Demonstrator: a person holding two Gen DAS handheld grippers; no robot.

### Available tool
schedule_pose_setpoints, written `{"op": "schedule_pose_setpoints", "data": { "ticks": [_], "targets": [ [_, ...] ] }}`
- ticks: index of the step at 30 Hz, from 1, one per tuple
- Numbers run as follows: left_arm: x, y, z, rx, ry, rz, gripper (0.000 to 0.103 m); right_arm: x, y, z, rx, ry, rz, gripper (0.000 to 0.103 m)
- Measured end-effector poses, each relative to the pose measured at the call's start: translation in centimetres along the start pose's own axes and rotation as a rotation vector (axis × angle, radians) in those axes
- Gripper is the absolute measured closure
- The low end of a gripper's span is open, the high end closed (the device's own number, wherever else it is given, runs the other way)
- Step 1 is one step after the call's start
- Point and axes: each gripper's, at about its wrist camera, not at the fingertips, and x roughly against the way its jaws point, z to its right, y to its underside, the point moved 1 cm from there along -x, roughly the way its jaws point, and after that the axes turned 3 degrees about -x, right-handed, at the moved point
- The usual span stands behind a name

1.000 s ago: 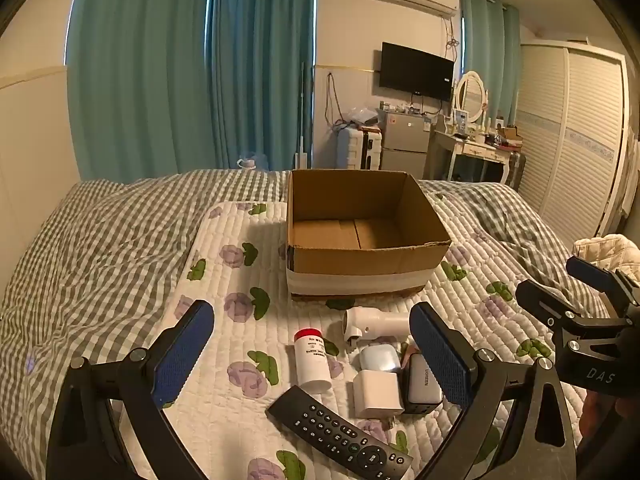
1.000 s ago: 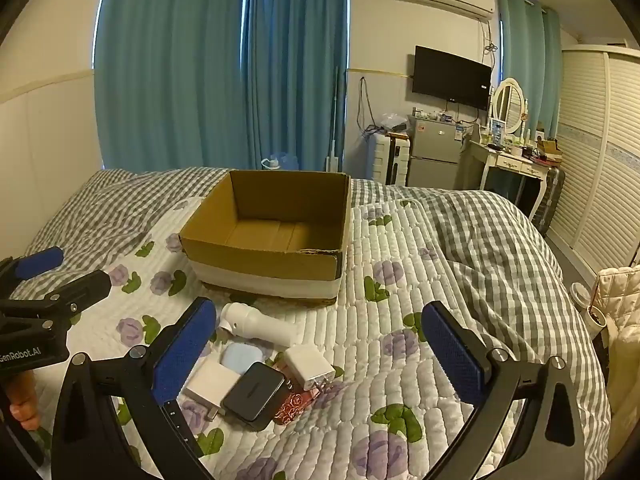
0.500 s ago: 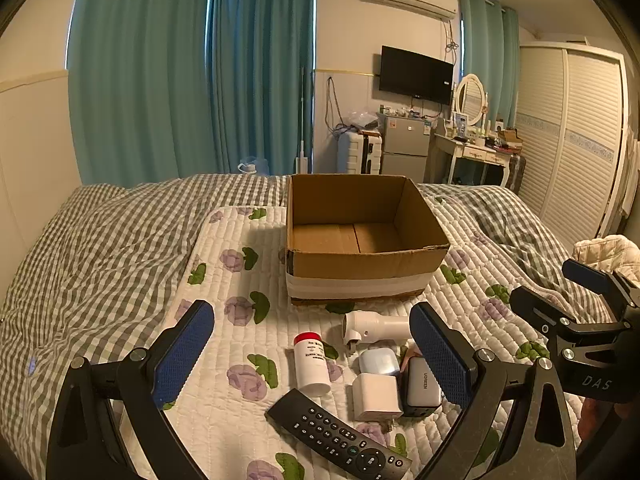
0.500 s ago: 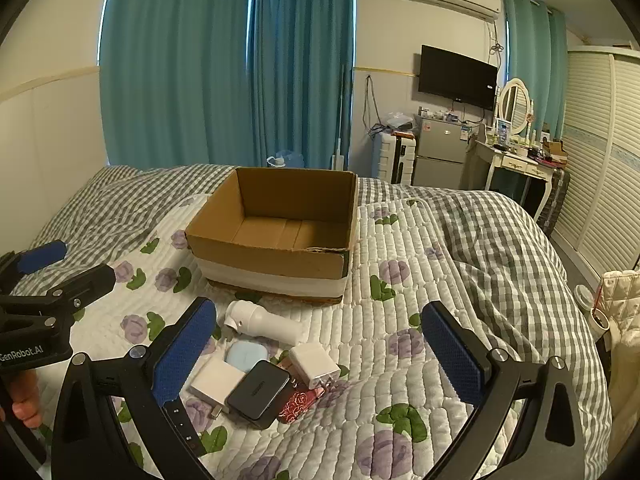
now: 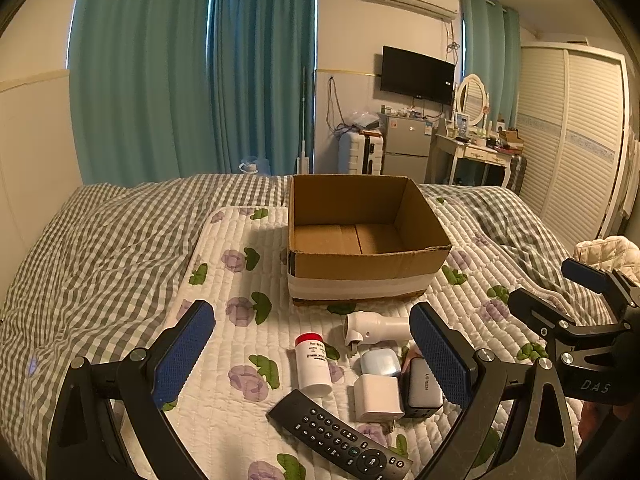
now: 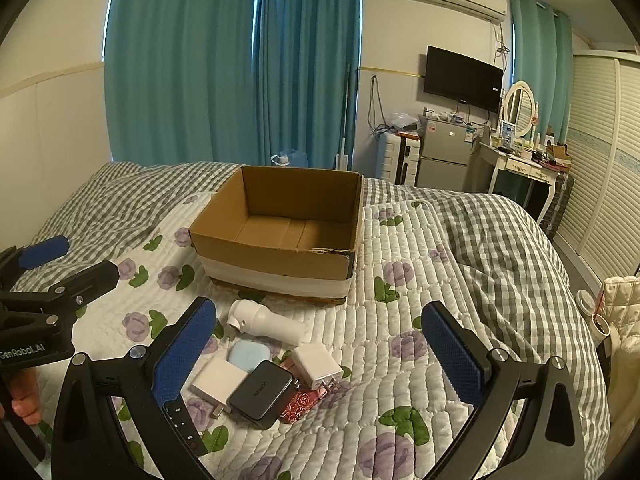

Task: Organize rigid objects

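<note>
An empty cardboard box [image 5: 366, 260] [image 6: 276, 264] stands on the quilted bed mat. In front of it lies a cluster: a white handheld device [image 5: 376, 327] [image 6: 266, 322], a red-capped white bottle [image 5: 313, 364], a pale blue case [image 5: 380, 362] [image 6: 248, 355], a white charger [image 5: 376, 397] [image 6: 218, 380], a dark charger [image 5: 424, 386] [image 6: 260, 394], a second white plug [image 6: 316, 366], a red patterned packet [image 6: 300, 404] and a black remote [image 5: 340, 438]. My left gripper [image 5: 312, 356] hovers open over the bottle. My right gripper [image 6: 320, 354] hangs open above the chargers.
The bed has a grey checked duvet [image 5: 100, 248] around the floral mat [image 6: 404, 344]. Beyond the bed stand teal curtains [image 5: 192, 80], a small fridge [image 5: 406, 150], a dressing table [image 6: 520, 164] and a louvred wardrobe [image 5: 580, 140]. A quilted bag [image 6: 620, 296] sits at the right bedside.
Both views have tilted up a little, so the box and the cluster sit slightly lower in frame. Both grippers stay open and no object has moved.
</note>
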Motion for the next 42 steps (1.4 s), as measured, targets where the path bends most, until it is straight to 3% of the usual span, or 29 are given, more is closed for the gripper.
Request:
{"op": "schedule_pose_setpoints", "data": {
  "ticks": [42],
  "targets": [
    [0.11,0.39,-0.17,0.003,-0.011,-0.005,0.003,-0.36,0.24,0.02,-0.012,0.014,-0.032,0.000]
  ]
}}
